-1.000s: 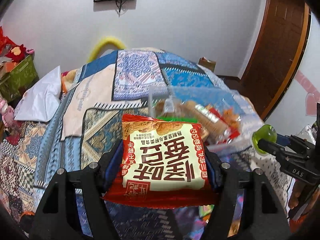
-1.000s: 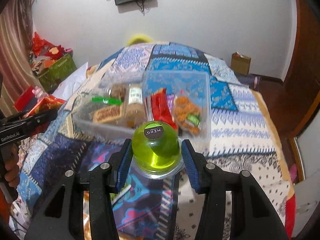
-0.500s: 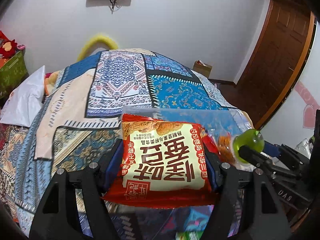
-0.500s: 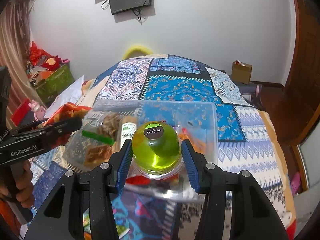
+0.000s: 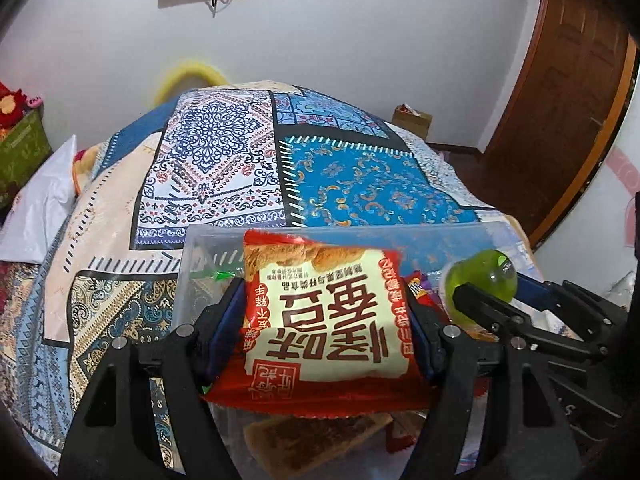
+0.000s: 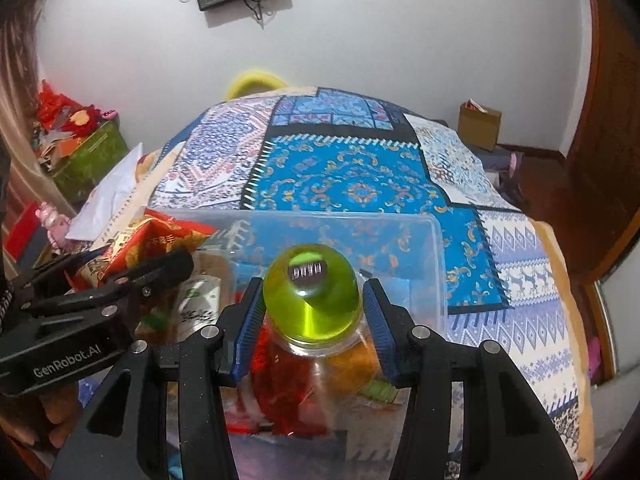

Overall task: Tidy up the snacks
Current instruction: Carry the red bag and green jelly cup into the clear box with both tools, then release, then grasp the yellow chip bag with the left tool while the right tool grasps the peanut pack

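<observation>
The red snack packet (image 5: 326, 320), light, soft and crinkly, sat pinched by its side edges in the left hand-held gripper (image 5: 326, 326) over the clear plastic bin (image 6: 434, 240), while the right hand-held gripper (image 6: 312, 320) clamped a slick, firm green jelly cup (image 6: 312, 300).

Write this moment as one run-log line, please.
left gripper: shut on red snack packet | right gripper: shut on green jelly cup | both over clear plastic bin | nothing released yet

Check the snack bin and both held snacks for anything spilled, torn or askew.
Nothing stands out. The red snack packet sits intact in the left gripper, the green jelly cup in the right gripper, both over the clear bin.
</observation>
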